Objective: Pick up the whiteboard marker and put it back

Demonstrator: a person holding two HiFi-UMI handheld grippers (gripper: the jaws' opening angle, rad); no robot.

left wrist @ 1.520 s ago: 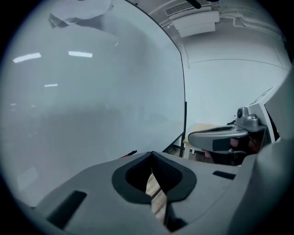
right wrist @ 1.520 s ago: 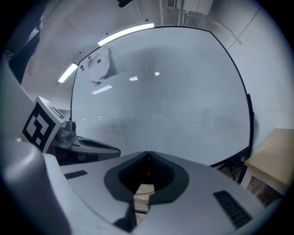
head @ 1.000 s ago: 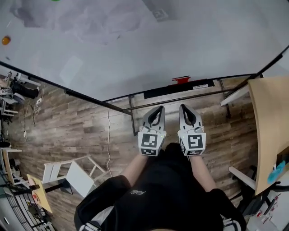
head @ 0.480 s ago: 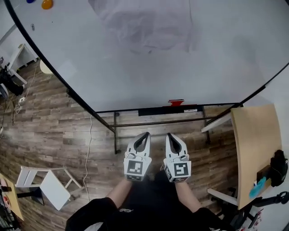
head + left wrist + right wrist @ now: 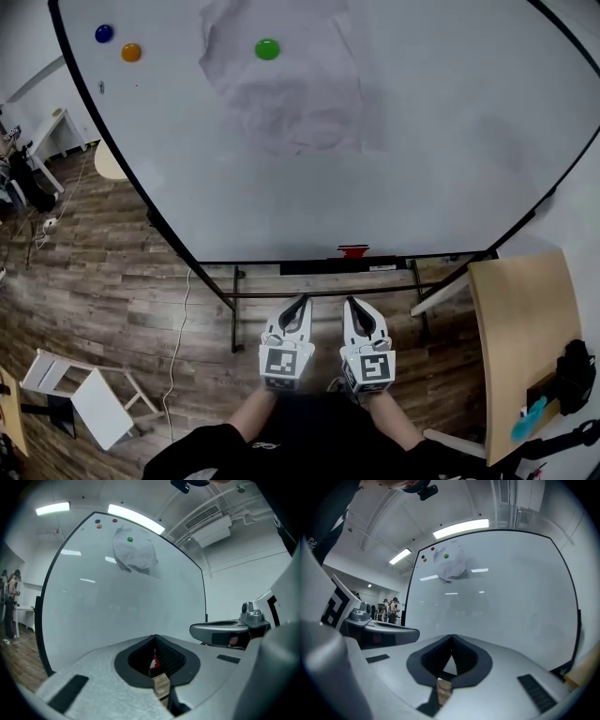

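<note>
From the head view, you hold the left tool [image 5: 300, 301] and the right tool [image 5: 348, 303] side by side, low in the picture, both aimed at the whiteboard [image 5: 441, 141] ahead, each with its jaws together. On the ledge [image 5: 323, 268] along the board's bottom edge, just beyond your tools, sits a small red thing [image 5: 353, 251]. It is too small to tell whether it is the whiteboard marker. A green magnet [image 5: 267, 49] sticks on a smudged patch high on the board. A wooden table [image 5: 516, 319] stands to your right, and a white chair [image 5: 94, 403] stands on the wood floor [image 5: 103, 281] to your left. In the left gripper view, your tool's jaws meet at the tips with nothing clamped. A bit of red shows low through the hollow behind them, and the right tool sits alongside. In the right gripper view, that tool's jaws are likewise closed and empty, facing the board, with the left tool beside it.
</note>
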